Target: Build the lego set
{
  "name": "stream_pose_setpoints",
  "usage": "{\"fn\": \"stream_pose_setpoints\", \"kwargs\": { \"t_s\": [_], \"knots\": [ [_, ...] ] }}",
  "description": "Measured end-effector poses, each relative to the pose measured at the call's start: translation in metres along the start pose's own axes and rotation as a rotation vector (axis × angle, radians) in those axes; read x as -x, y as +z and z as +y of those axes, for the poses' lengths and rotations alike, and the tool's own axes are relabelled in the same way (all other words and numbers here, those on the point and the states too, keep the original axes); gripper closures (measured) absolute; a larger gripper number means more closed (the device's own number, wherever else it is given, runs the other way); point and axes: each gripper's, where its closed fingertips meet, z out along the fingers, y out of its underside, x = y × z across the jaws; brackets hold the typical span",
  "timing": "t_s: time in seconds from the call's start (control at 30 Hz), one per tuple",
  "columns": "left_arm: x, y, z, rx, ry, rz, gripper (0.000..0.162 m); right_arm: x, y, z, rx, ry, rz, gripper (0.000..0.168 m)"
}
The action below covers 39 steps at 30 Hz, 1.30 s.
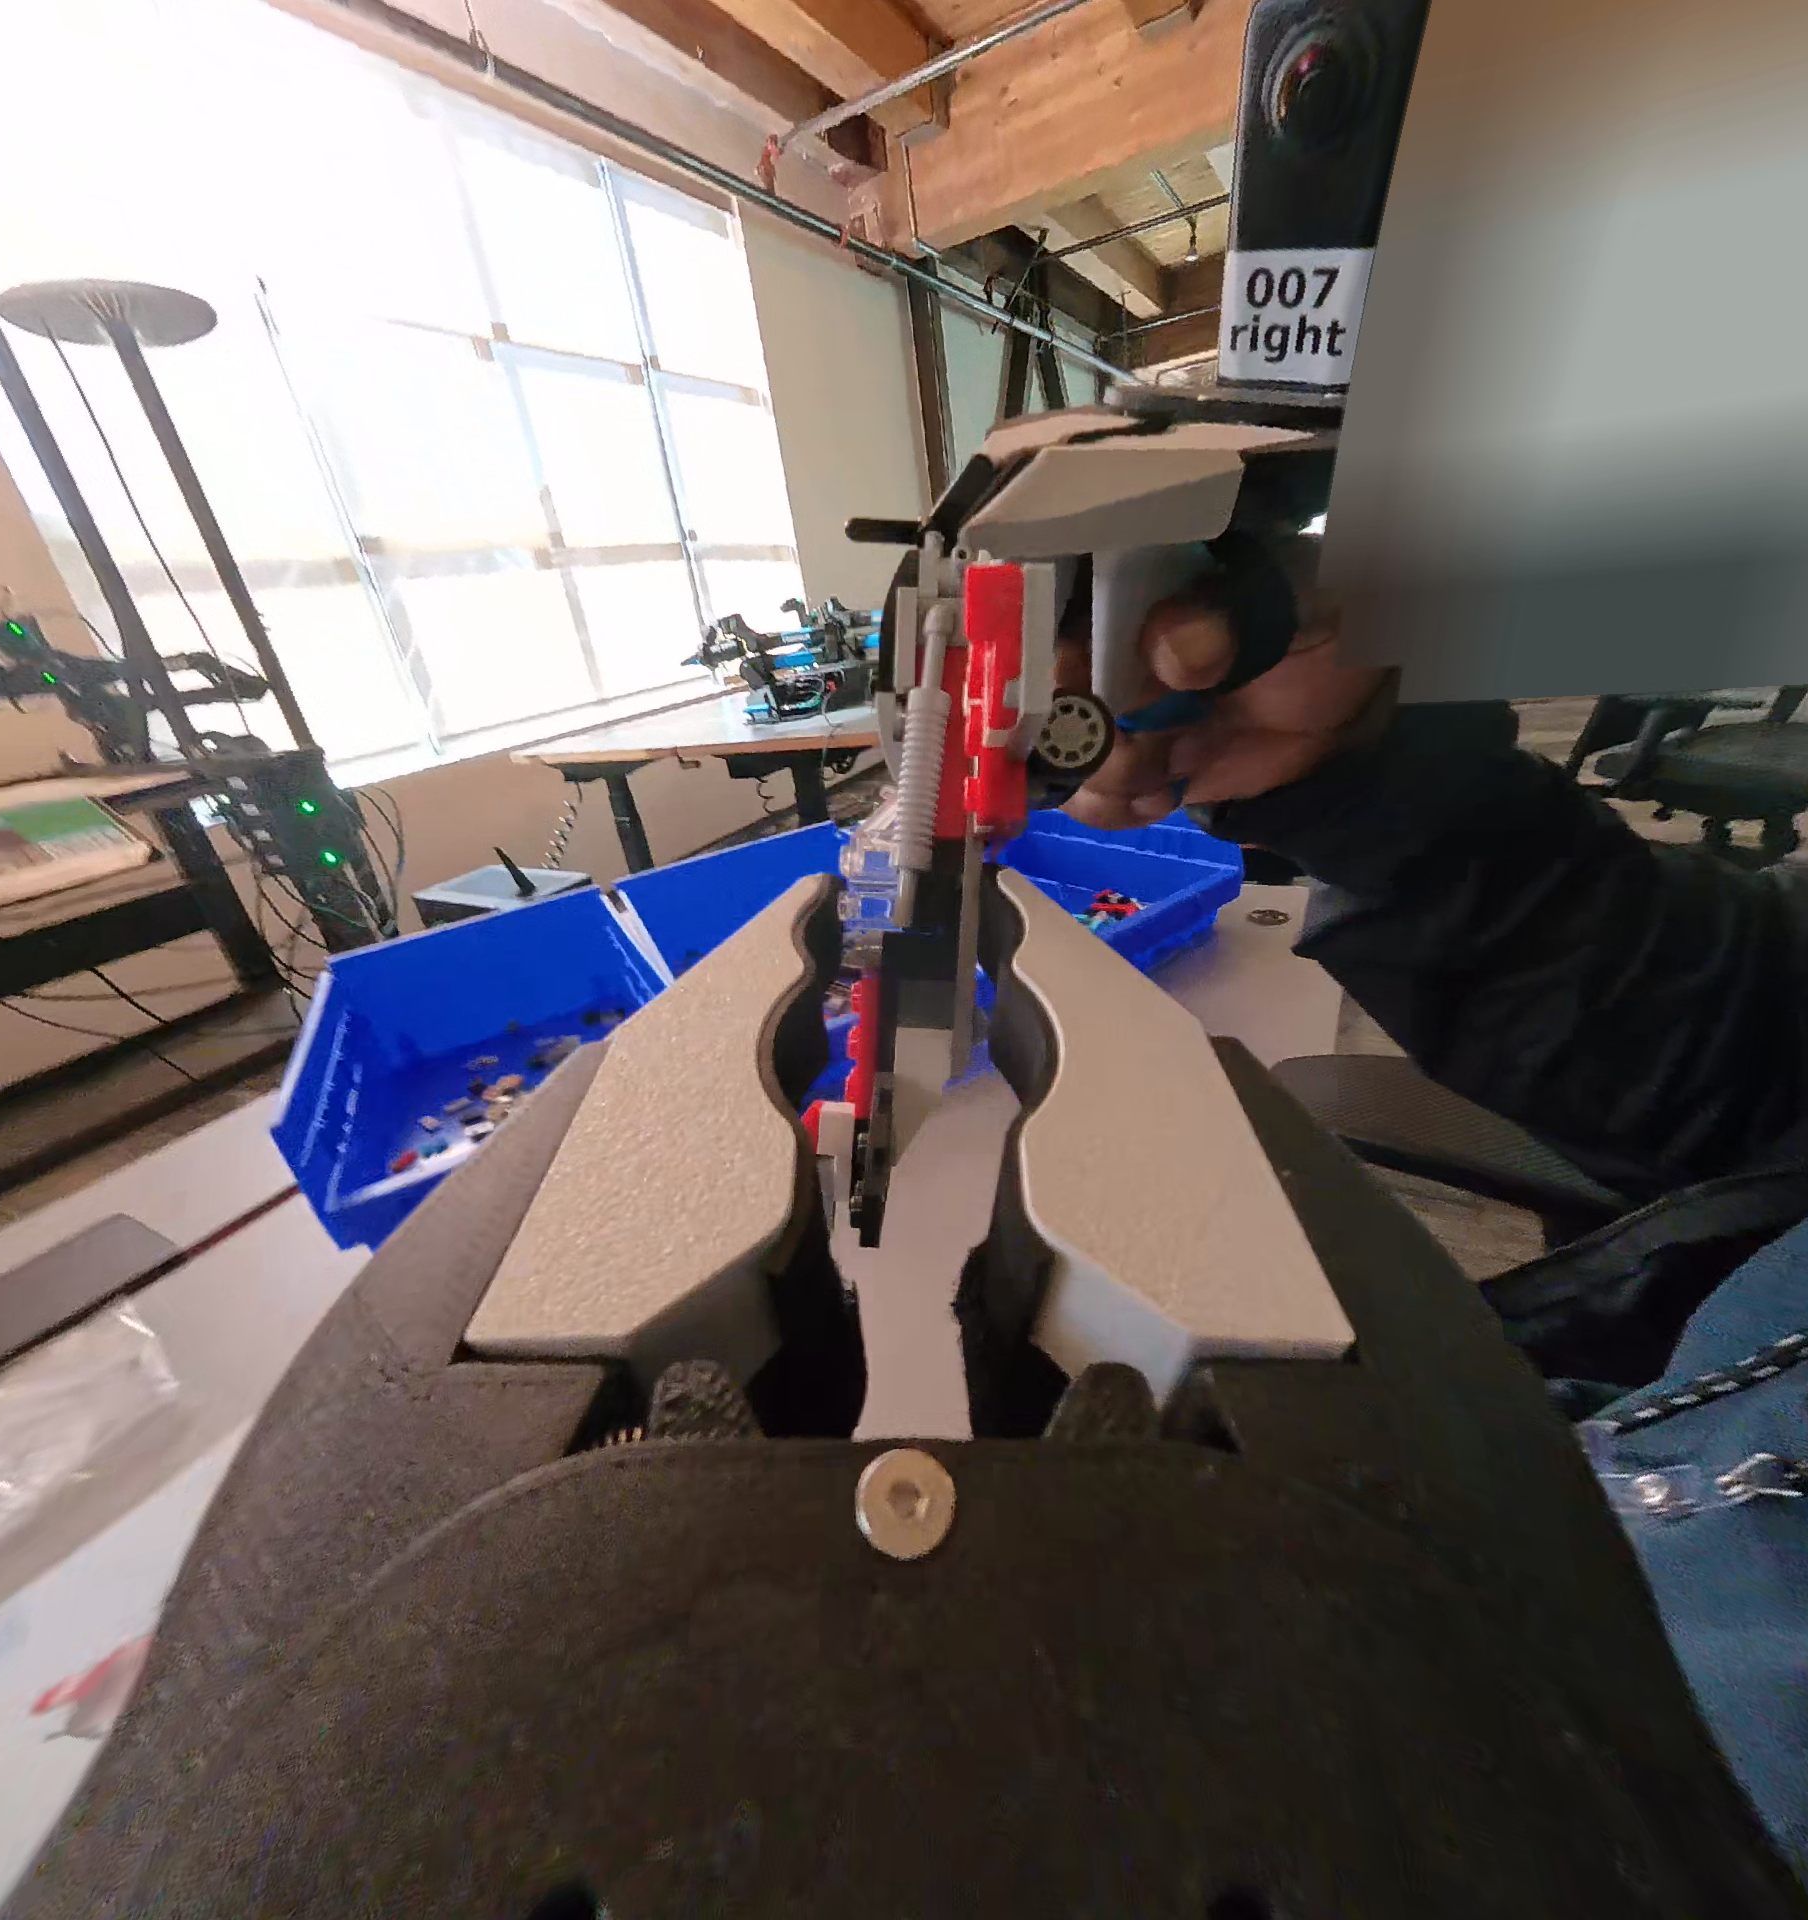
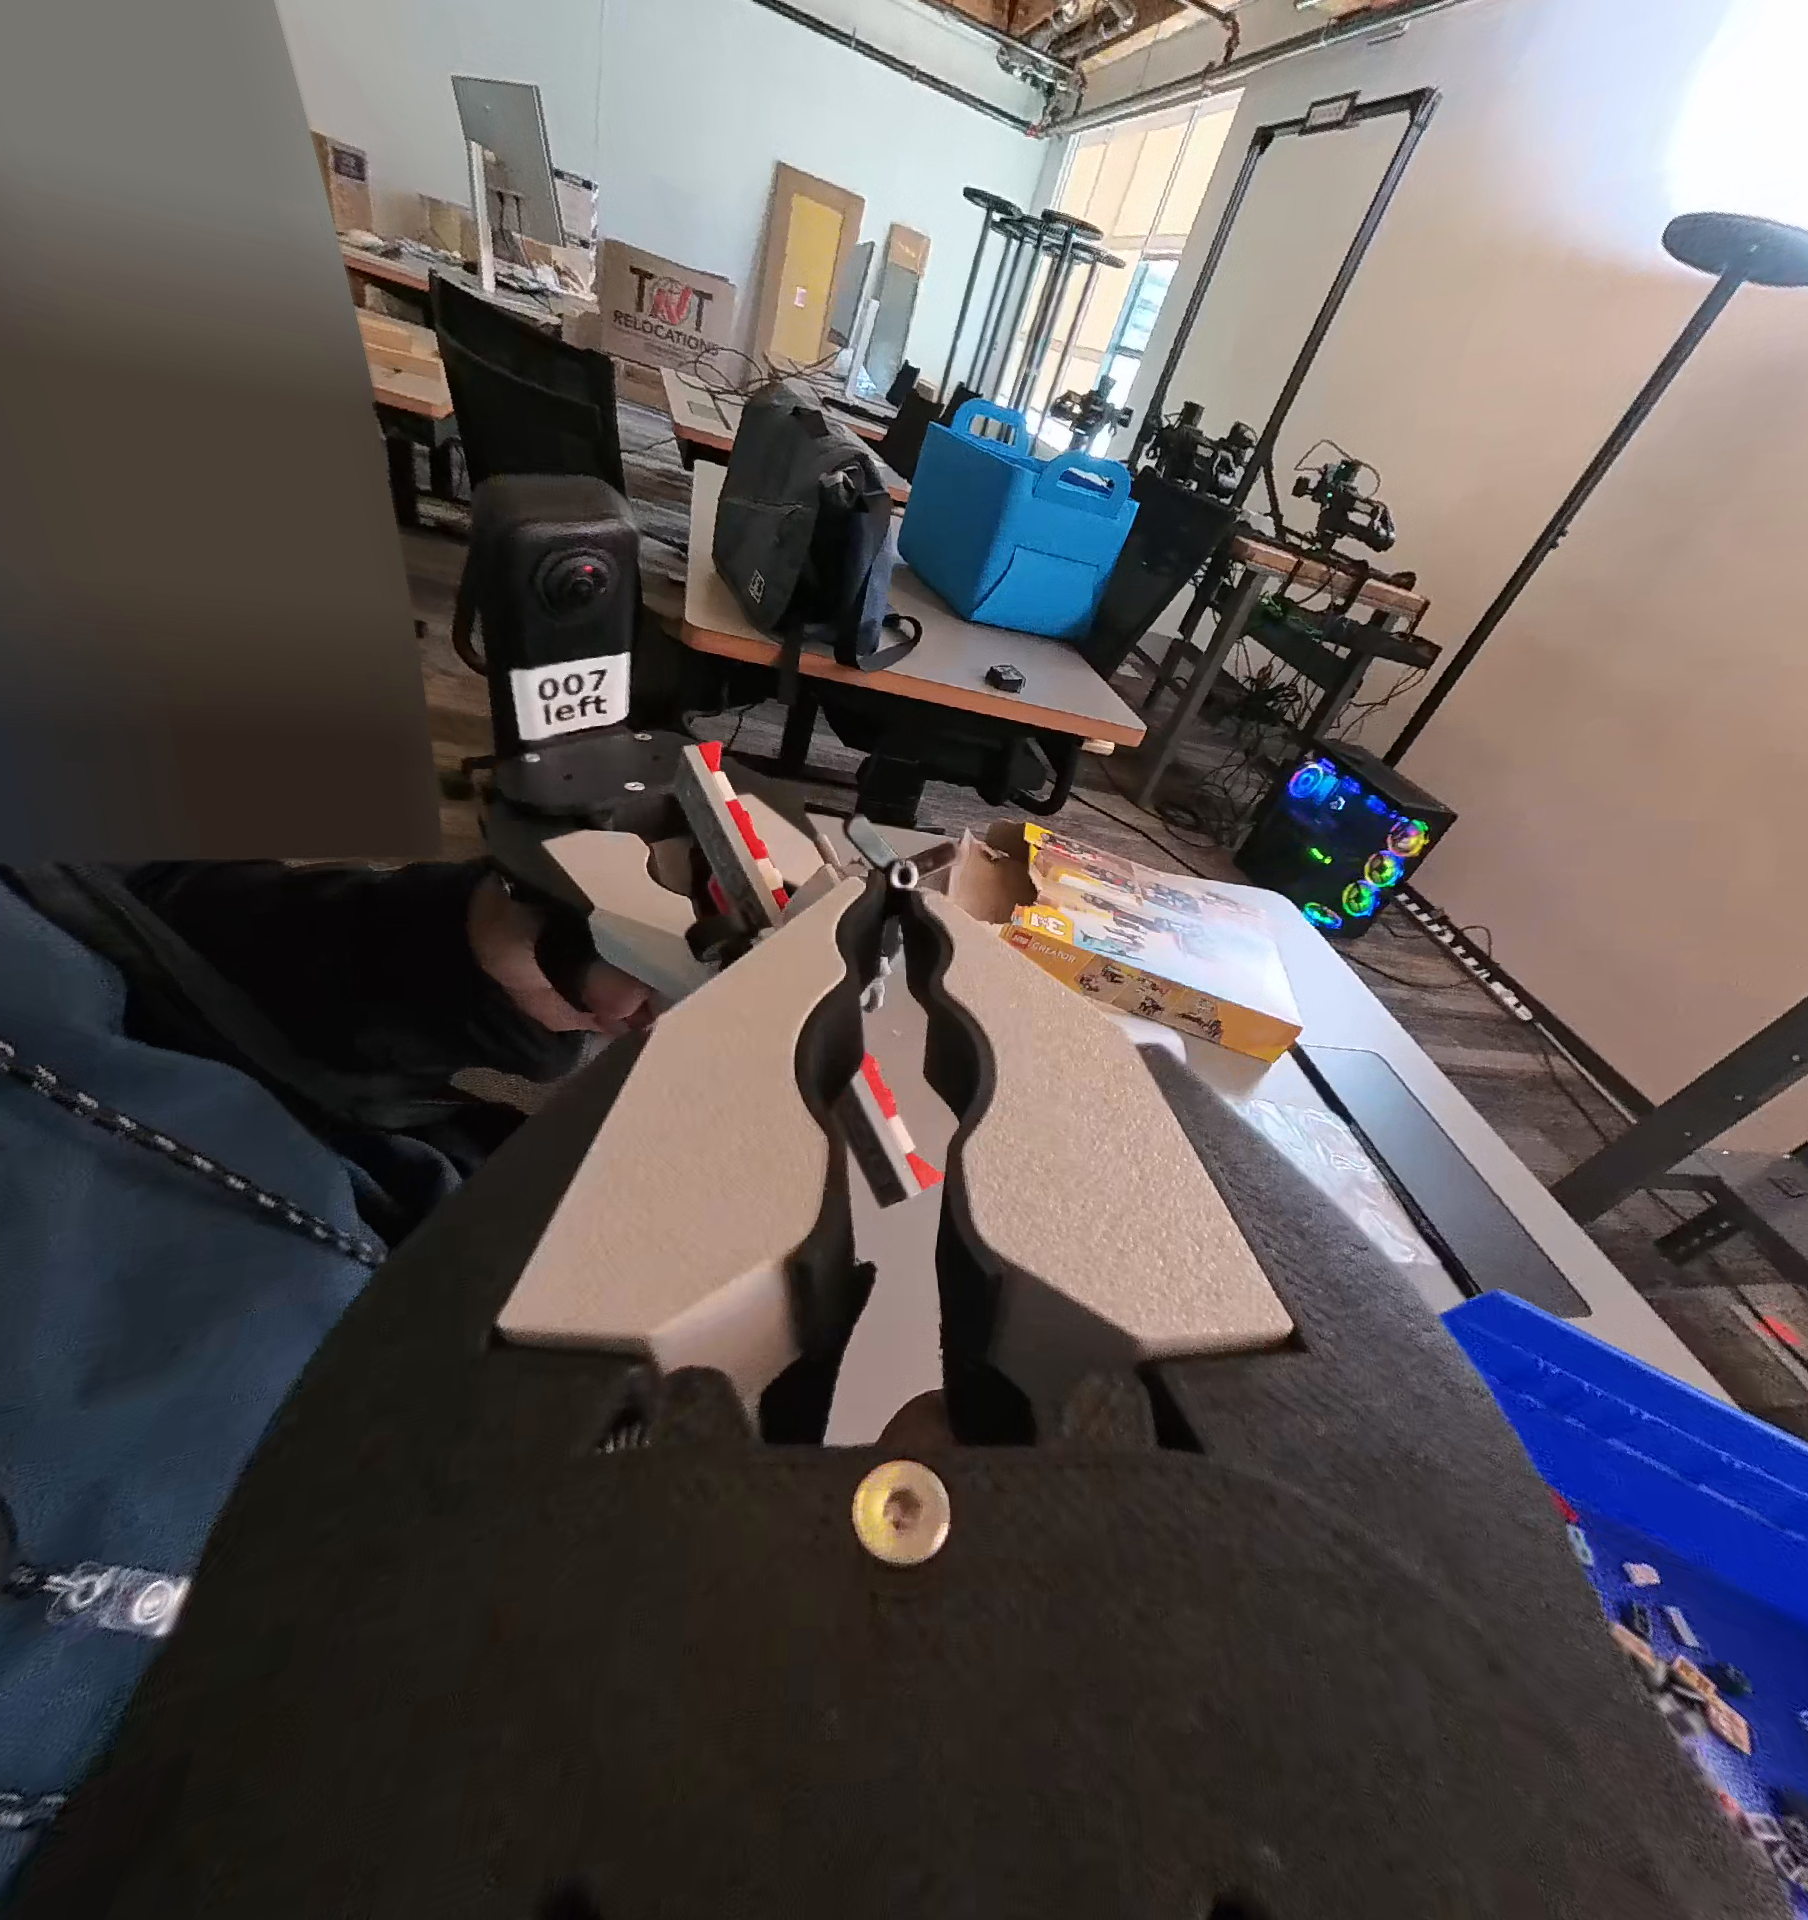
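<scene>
My left gripper (image 1: 915,914) is shut on a partly built lego model (image 1: 993,686), which stands upright between its fingers. The model is red, black and grey, with a grey spring (image 1: 921,758) and a small wheel (image 1: 1071,732). My right gripper (image 1: 957,514) comes in from above, at the model's top end. In the right wrist view the right gripper (image 2: 900,885) is shut on a small dark grey piece (image 2: 905,871) at its tips. The left gripper (image 2: 718,894) with the model (image 2: 734,831) shows just to the left of it.
Blue bins (image 1: 464,997) (image 1: 1118,883) with several loose pieces stand on the white table beyond the model; one bin (image 2: 1658,1455) is at lower right in the right wrist view. A yellow lego box (image 2: 1149,956) and a clear plastic bag (image 1: 38,1434) lie on the table.
</scene>
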Motion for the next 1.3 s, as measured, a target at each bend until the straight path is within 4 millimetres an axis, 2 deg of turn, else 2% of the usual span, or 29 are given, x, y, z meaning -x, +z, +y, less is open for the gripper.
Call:
{"fn": "stream_pose_setpoints", "kwargs": {
  "t_s": [0.23, 0.5, 0.77, 1.0, 1.3],
  "knots": [
    [-0.003, 0.005, 0.015, 0.063, -0.203, 0.051, 0.137, -0.008, 0.000, 0.017, 0.039, 0.050, -0.027, 0.166],
    [-0.002, 0.003, 0.036, 0.150, -0.374, 0.100, 0.137, -0.013, 0.008, 0.040, 0.079, 0.082, -0.078, 0.166],
    [-0.010, -0.001, 0.044, 0.167, -0.569, 0.218, 0.137, -0.011, 0.012, 0.049, 0.089, 0.069, -0.124, 0.166],
    [-0.021, -0.005, 0.058, 0.265, -0.613, 0.289, 0.137, -0.003, 0.011, 0.062, 0.183, -0.040, -0.150, 0.166],
    [-0.013, -0.003, 0.072, 0.290, -0.535, 0.229, 0.137, -0.007, 0.016, 0.073, 0.173, -0.054, -0.129, 0.166]
  ]
}}
